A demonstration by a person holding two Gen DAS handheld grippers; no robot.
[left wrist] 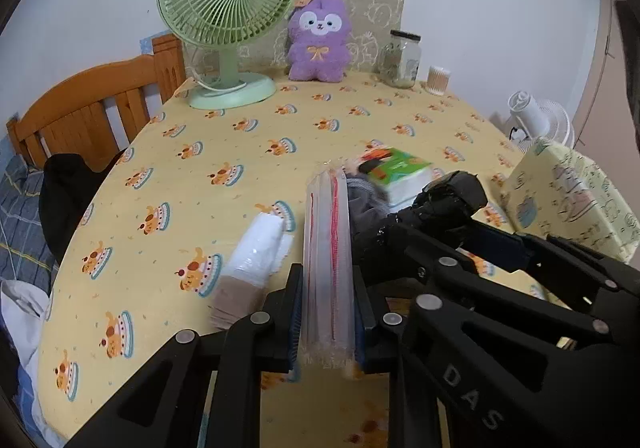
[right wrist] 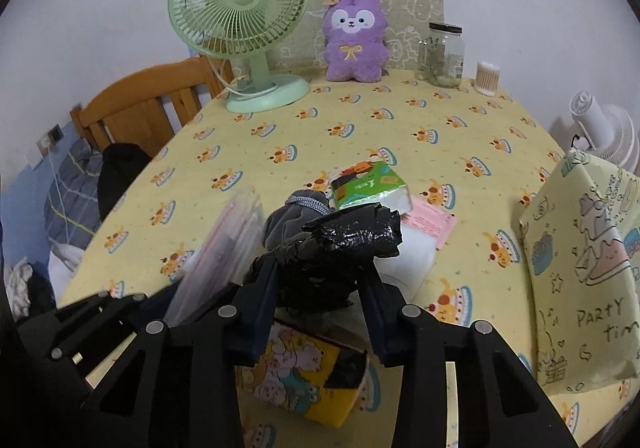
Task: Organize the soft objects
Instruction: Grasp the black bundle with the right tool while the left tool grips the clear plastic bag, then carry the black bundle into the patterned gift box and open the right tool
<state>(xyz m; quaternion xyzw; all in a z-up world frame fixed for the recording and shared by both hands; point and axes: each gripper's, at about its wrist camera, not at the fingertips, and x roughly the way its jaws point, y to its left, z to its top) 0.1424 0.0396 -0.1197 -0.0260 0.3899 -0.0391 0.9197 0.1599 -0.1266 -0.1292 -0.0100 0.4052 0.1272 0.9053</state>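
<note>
L claw (left wrist: 327, 312) clamps bag pack (left wrist: 327, 248), R claw (right wrist: 320, 288) clamps black roll (right wrist: 344, 244), frame centre; slick plastic—you may lose either w/ tilt.

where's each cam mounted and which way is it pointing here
Left wrist: sits on the left hand-held gripper, looking forward and down across the table; its fingers clamp a clear bag pack; the right hand-held gripper crosses in from the right.
Right wrist: sits on the right hand-held gripper, same heading; its fingers pinch a black plastic bundle; part of the left hand-held gripper shows lower left.
Shared: green fan, purple plush, glass jar, tissue pack.
</note>
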